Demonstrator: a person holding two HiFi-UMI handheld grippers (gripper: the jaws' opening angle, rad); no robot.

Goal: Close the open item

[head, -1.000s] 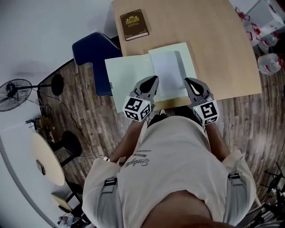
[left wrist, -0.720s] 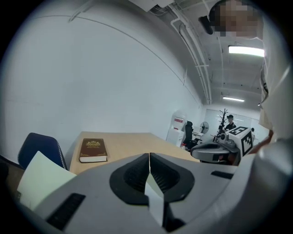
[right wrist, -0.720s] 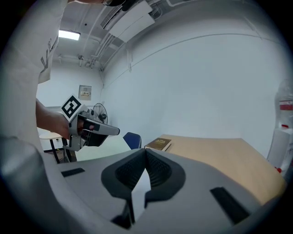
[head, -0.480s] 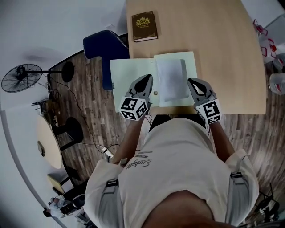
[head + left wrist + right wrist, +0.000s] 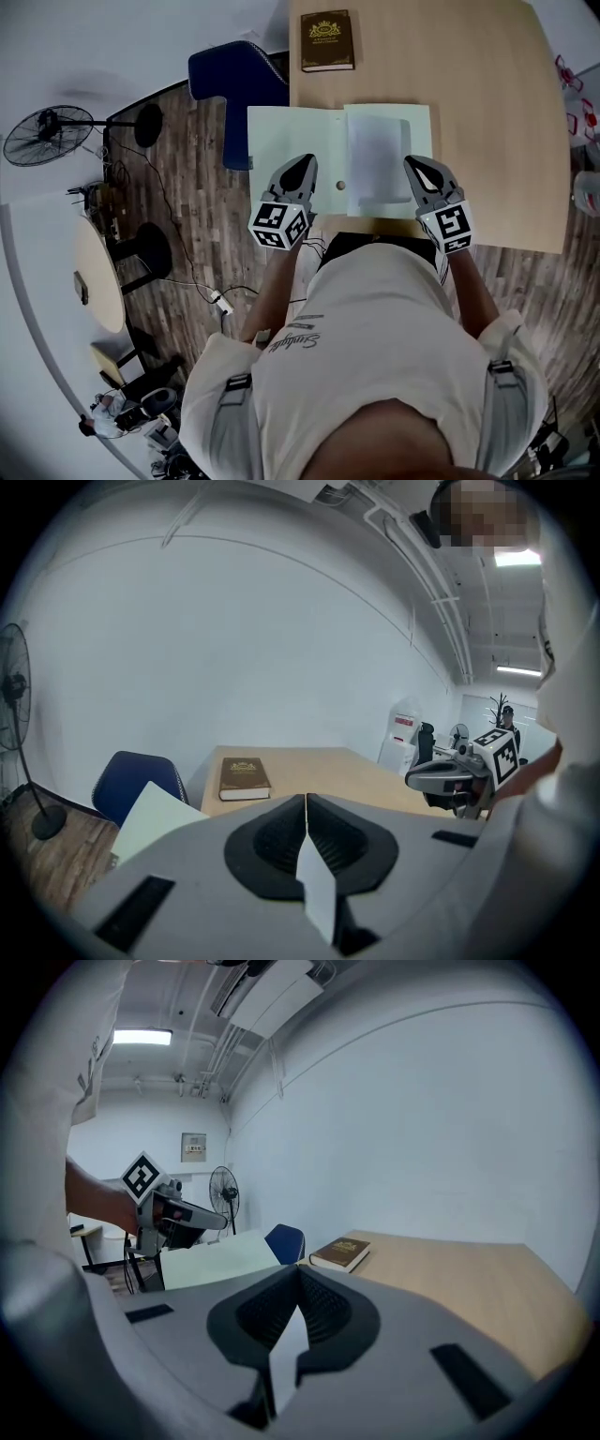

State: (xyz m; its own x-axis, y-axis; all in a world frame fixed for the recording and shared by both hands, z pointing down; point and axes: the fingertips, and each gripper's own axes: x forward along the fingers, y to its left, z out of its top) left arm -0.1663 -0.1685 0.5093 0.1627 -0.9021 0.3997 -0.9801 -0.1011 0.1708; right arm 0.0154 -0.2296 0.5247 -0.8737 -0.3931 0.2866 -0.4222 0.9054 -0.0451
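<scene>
Finding: the task has not got past the approach. The pale green folder (image 5: 298, 131) lies wide open and flat at the near left corner of the counter (image 5: 478, 84), directly in front of the person. Nothing is touching it.

Tongs: the left tongs (image 5: 304, 166) hang over the near part of the left leaf and the right tongs (image 5: 418, 165) over the near right corner of the folder. In each gripper view the jaws are pressed together along their seam with nothing between them.

Orientation: the fold runs away from the person, near edge to far edge. Opened out, the folder's long axis lies across the counter, left to right. The right leaf carries a white sheet (image 5: 378, 159). The left leaf juts past the counter's left edge, over the floor beside a blue chair (image 5: 230, 80). A brown book (image 5: 327, 40) lies farther back, apart from the folder.

Assessment: the overhanging leaf looks the easiest to take. The left tongs would have to part, grip its free edge and swing it over the fold onto the sheet. The right tongs could pin the right leaf against sliding.
</scene>
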